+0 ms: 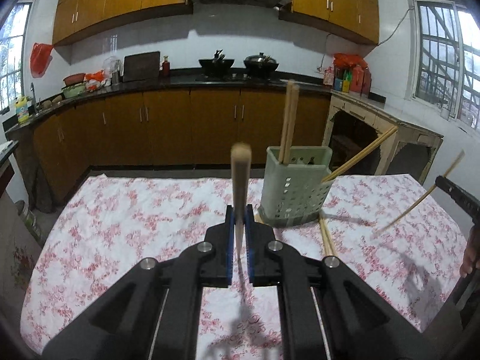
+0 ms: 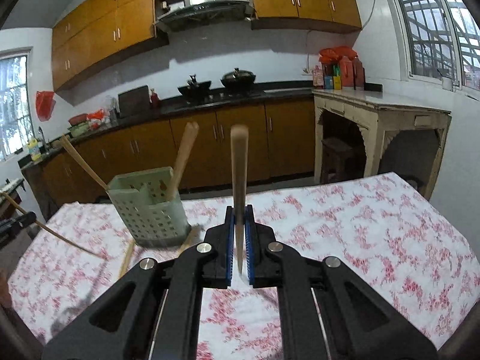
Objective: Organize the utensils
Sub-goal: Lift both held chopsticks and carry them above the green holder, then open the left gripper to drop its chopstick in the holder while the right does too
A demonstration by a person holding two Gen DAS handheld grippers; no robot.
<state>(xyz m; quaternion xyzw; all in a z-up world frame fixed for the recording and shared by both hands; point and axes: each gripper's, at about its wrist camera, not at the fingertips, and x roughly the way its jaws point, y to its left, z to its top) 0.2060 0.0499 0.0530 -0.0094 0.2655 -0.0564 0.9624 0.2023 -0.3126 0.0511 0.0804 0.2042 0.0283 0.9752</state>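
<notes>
My left gripper is closed tight on a wooden chopstick, the blue pads pinching its lower part while the thicker end points up and away from me; my right gripper is clamped the same way on a second chopstick, also standing up between the pads. The pale green perforated utensil holder stands on the table with the pink floral cloth, and I place everything by it: in the left view my left gripper sits just to the holder's left and nearer me, while in the right view my right gripper is to the holder's right and nearer me. Two chopsticks in the holder stand nearly upright in its back part, and another one leans out over its right rim. A loose pair lies flat on the cloth, touching or just beside the holder's base on the near right side. In the left view the chopstick of my other hand shows well to the right of the holder, blurred
</notes>
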